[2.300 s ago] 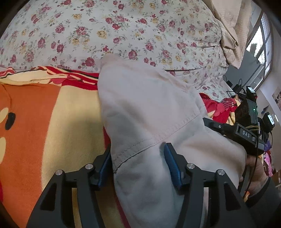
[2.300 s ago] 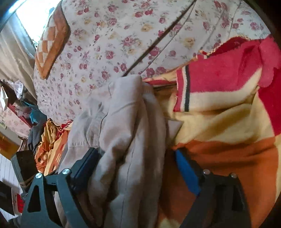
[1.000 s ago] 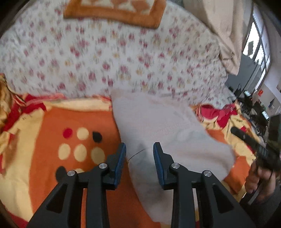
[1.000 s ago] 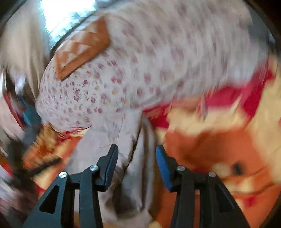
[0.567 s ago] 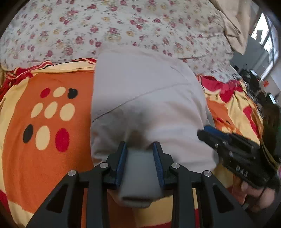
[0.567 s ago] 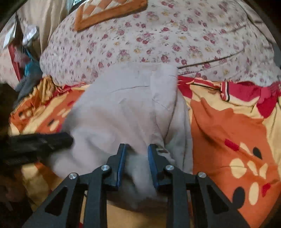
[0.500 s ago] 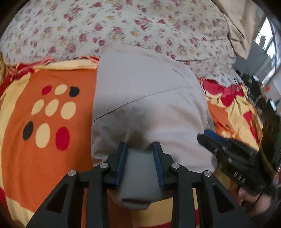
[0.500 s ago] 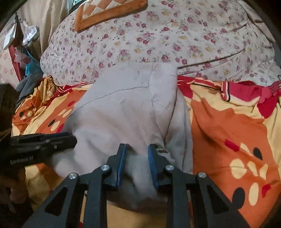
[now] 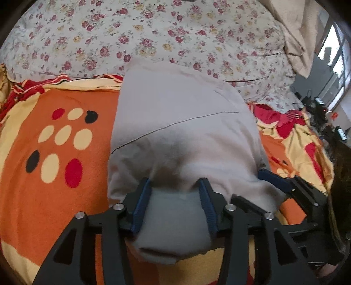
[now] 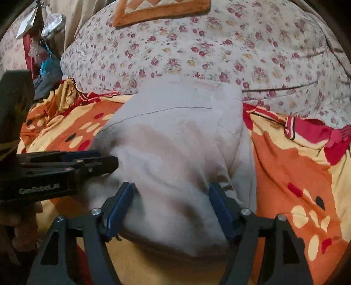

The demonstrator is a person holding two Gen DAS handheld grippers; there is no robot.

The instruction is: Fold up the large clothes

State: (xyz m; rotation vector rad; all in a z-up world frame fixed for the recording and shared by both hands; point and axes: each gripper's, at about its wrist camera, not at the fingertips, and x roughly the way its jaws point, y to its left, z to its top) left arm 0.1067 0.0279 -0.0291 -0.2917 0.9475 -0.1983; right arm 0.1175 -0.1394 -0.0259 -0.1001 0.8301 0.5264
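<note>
Garment (image 9: 179, 136), pale beige and folded into a thick bundle, lies on the blanket (image 9: 72, 197), which is orange and yellow with red, cream and black spots. Its far end reaches the floral quilt (image 9: 153, 32) behind the blanket. A thin seam line runs across the top layer of the garment.

The left gripper (image 9: 174, 197) is at the near edge of the bundle. Its jaws are opening, and a fold of the garment is between the blue pads (image 9: 140, 203). The cloth fills the gap from one pad to the other, but whether the pads press on it I cannot tell.

The right gripper (image 10: 172, 210) is at the same near edge, just beside the left one. Its jaws are opening and stand wide. The garment is between them, and the pads (image 10: 221, 213) lie along its sides without pinching it.

In the right wrist view a hand (image 10: 24, 225) holds the left gripper at the left side. An orange patterned cloth (image 10: 162, 8) lies on top of the quilt.
</note>
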